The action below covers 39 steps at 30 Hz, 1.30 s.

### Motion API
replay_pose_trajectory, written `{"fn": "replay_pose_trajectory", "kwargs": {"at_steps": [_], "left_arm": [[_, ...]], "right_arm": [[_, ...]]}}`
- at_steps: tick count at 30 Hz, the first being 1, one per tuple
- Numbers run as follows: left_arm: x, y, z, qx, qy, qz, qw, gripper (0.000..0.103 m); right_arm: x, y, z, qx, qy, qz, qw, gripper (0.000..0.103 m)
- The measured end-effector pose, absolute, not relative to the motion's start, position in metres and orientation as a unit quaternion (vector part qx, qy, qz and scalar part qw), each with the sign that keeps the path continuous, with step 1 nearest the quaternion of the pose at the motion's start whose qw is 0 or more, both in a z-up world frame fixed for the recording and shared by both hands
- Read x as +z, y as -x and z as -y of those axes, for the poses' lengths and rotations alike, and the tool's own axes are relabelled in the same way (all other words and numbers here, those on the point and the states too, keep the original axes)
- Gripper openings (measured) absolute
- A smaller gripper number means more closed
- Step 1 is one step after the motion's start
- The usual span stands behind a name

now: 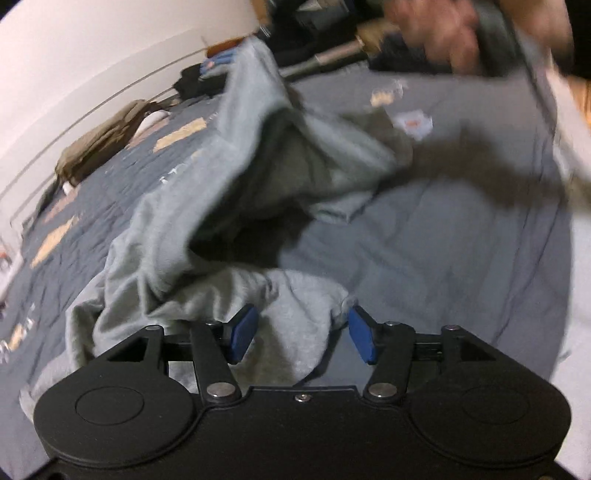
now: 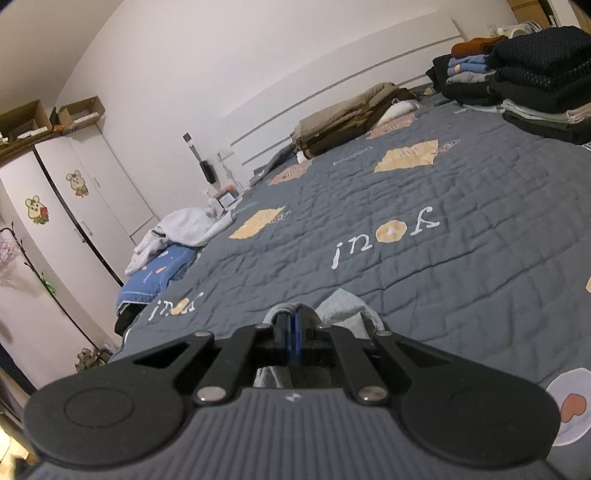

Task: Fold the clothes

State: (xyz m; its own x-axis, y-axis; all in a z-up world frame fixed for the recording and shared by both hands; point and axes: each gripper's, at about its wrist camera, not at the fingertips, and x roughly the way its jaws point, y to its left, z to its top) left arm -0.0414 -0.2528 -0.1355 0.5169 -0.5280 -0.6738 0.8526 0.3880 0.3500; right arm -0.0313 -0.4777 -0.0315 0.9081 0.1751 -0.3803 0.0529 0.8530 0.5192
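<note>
A light grey garment (image 1: pixel 207 206) lies rumpled across the blue-grey quilt (image 1: pixel 443 240), one part lifted toward the far side. My left gripper (image 1: pixel 303 334) hangs over its near end with the blue pads (image 1: pixel 243 332) apart; a fold of the cloth lies between them, not pinched. In the right wrist view my right gripper (image 2: pixel 293 325) is shut on a grey edge of the garment (image 2: pixel 343 306), low over the quilt (image 2: pixel 406 240). A blurred hand (image 1: pixel 443 33) shows at the top of the left wrist view, with grey cloth stretched up toward it.
Stacks of folded clothes (image 2: pixel 535 74) stand at the bed's far right corner. An olive folded blanket (image 2: pixel 343 125) lies by the headboard. A loose pile of white and blue laundry (image 2: pixel 177 236) sits at the bed's left edge, near a white wardrobe (image 2: pixel 74 192).
</note>
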Motion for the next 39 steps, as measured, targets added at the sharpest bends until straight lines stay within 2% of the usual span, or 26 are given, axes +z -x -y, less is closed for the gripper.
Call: {"fn": "replay_pose_trajectory", "kwargs": {"at_steps": [1, 3, 13, 20, 21, 24, 26, 28, 29, 32, 35, 37, 39], "left_arm": [[-0.136, 0.037, 0.252, -0.43, -0.343, -0.239, 0.8, 0.012], [-0.129, 0.027, 0.246, -0.419, -0.324, -0.248, 0.811, 0.009], [-0.04, -0.018, 0.113, -0.262, -0.169, -0.244, 0.918, 0.007], [-0.009, -0.023, 0.018, -0.189, -0.112, -0.266, 0.938, 0.007], [-0.007, -0.024, 0.014, -0.18, -0.113, -0.271, 0.939, 0.011], [-0.016, -0.031, 0.023, -0.171, -0.138, -0.317, 0.923, 0.013], [-0.022, -0.026, 0.032, -0.17, -0.157, -0.321, 0.918, 0.018], [-0.024, -0.022, 0.037, -0.163, -0.163, -0.328, 0.916, 0.05], [-0.025, -0.019, 0.038, -0.162, -0.169, -0.324, 0.917, 0.053], [-0.025, -0.008, 0.04, -0.165, -0.187, -0.312, 0.916, 0.053], [-0.023, 0.001, 0.044, -0.173, -0.196, -0.298, 0.918, 0.053], [-0.019, 0.011, 0.049, -0.179, -0.205, -0.284, 0.919, 0.053], [-0.01, 0.018, 0.054, -0.184, -0.202, -0.27, 0.923, 0.053]], "right_arm": [[-0.031, 0.032, 0.48, 0.031, -0.271, -0.209, 0.939, 0.002], [-0.03, 0.034, 0.484, 0.025, -0.276, -0.204, 0.939, 0.002], [-0.021, 0.04, 0.498, 0.014, -0.306, -0.169, 0.937, 0.002], [-0.021, 0.032, 0.482, 0.054, -0.313, -0.185, 0.93, 0.002], [-0.023, 0.028, 0.476, 0.063, -0.306, -0.199, 0.929, 0.002], [-0.031, 0.016, 0.456, 0.083, -0.281, -0.24, 0.925, 0.002], [-0.037, 0.007, 0.445, 0.085, -0.26, -0.267, 0.924, 0.003], [-0.042, 0.002, 0.437, 0.082, -0.232, -0.294, 0.924, 0.006], [-0.044, -0.001, 0.434, 0.085, -0.214, -0.312, 0.922, 0.007], [-0.047, -0.004, 0.425, 0.092, -0.155, -0.361, 0.915, 0.009], [-0.039, 0.009, 0.421, 0.107, -0.09, -0.364, 0.921, 0.018], [-0.03, 0.02, 0.418, 0.116, -0.044, -0.353, 0.927, 0.036], [-0.021, 0.031, 0.415, 0.127, -0.003, -0.335, 0.933, 0.041]]}}
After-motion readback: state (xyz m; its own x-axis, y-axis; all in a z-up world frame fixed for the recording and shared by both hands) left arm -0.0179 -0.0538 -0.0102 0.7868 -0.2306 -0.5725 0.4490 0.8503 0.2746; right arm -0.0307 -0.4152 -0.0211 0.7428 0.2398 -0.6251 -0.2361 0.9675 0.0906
